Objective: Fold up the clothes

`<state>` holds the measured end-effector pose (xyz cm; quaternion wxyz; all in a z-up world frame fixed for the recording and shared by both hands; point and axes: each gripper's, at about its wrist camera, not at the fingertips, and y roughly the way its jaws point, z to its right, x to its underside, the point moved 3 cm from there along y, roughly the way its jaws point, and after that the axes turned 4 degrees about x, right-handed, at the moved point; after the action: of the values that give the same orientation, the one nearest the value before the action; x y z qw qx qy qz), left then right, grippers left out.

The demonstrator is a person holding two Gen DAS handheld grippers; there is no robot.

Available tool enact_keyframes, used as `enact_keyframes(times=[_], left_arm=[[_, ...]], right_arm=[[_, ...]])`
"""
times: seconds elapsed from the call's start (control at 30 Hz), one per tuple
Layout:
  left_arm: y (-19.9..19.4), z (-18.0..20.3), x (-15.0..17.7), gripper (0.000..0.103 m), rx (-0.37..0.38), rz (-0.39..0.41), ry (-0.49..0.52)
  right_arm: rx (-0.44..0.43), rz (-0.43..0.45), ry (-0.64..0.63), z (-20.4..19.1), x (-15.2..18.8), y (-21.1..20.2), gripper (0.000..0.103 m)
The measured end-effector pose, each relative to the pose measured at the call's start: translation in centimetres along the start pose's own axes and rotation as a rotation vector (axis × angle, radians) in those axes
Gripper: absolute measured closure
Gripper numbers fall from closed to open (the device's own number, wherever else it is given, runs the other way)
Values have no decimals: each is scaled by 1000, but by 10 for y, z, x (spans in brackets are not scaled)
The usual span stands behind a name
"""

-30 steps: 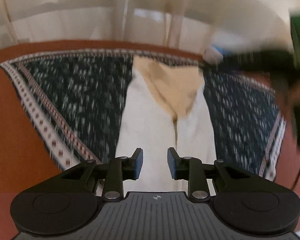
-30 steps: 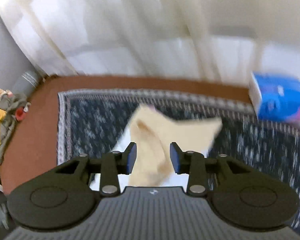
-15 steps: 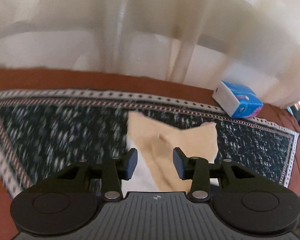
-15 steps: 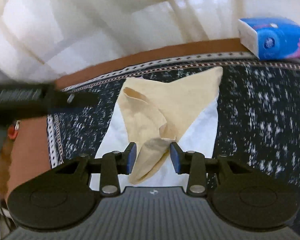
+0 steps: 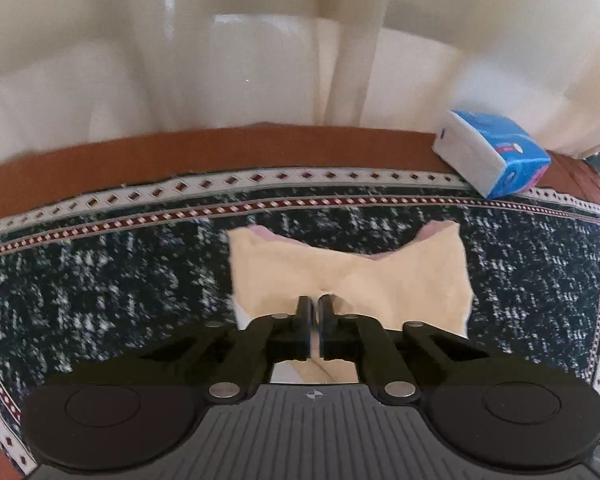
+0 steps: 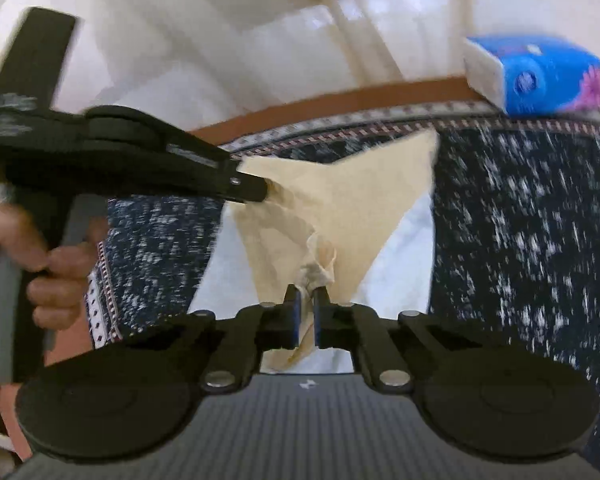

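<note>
On the patterned rug (image 5: 100, 288), over a white garment (image 6: 404, 240), lay the beige cloth (image 5: 352, 276), partly lifted and creased. My left gripper (image 5: 315, 306) was clamped on the cloth's near edge; from the right wrist it (image 6: 266, 192) bit the cloth's left corner, my left hand (image 6: 56, 276) on its handle. My right gripper (image 6: 307, 296) was closing, a crumpled bunch of the cloth pinched between its pads. Tissue pack (image 5: 496, 152) sat at the rug's far right edge.
</note>
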<state>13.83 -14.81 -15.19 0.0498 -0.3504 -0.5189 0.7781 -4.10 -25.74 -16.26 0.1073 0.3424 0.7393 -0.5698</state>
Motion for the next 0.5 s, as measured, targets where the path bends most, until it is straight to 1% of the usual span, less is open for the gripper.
enact_keyframes(times=[0.07, 0.1, 0.17, 0.27, 0.3, 0.37, 0.4, 0.47, 0.5], left_arm=[[0, -11, -1, 103, -9, 5, -21], [0, -16, -1, 103, -13, 8, -33], [4, -27, -1, 97, -20, -5, -67], [8, -41, 3, 90, -58, -14, -92], [7, -44, 4, 87, -60, -14, -98], [1, -46, 5, 74, -65, -6, -91], [-3, -46, 5, 65, -69, 0, -81], [-14, -45, 5, 65, -82, 31, -51], [-20, -44, 5, 65, -92, 48, -42]], right_arm=[[-32, 17, -57, -10, 0, -3, 96], [-42, 5, -95, -15, 1, 0, 96], [-60, -23, -172, -27, 5, 7, 93], [-83, -86, -203, -37, 13, 24, 91], [-91, -108, -213, -41, 16, 29, 89], [-139, -140, -214, -44, 22, 30, 79], [-159, -134, -214, -45, 22, 25, 78], [-198, -119, -213, -45, 21, 15, 78], [-190, -99, -216, -43, 20, 8, 78]])
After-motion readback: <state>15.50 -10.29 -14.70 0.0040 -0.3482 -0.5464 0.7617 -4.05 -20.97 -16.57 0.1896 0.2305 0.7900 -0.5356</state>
